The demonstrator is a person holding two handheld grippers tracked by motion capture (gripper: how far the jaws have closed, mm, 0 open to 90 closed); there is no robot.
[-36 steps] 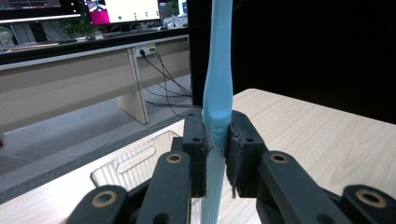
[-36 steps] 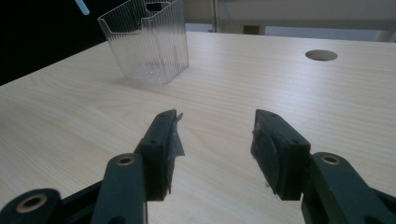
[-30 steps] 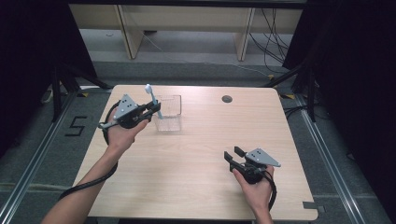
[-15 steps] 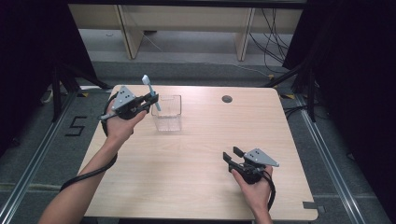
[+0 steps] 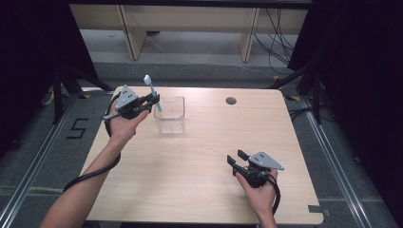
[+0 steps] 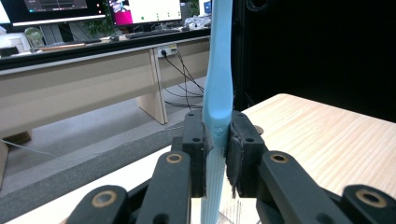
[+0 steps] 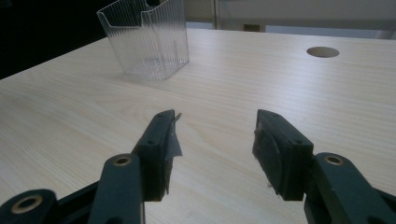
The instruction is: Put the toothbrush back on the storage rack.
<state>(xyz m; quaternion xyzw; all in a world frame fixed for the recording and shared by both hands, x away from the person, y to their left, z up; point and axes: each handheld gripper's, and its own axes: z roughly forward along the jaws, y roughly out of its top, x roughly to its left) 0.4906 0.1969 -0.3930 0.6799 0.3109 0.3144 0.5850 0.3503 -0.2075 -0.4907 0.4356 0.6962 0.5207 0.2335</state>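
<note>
Left gripper view shows the left gripper (image 6: 217, 149) clamped on a light blue toothbrush (image 6: 218, 88), held upright beside the clear plastic container (image 5: 169, 114) at the table's (image 5: 199, 190) far left. The right gripper (image 7: 212, 140) rests low over the near right part, jaws apart and empty.

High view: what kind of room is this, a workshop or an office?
Probably a lab or office set up for recording: a bare wooden table in a dark-curtained bay, desks with lit monitors behind, and cables trailing on the floor.

One toothbrush (image 5: 151, 91), one clear container (image 5: 169, 115), two claws (image 5: 153, 99) (image 5: 235, 158)
</note>
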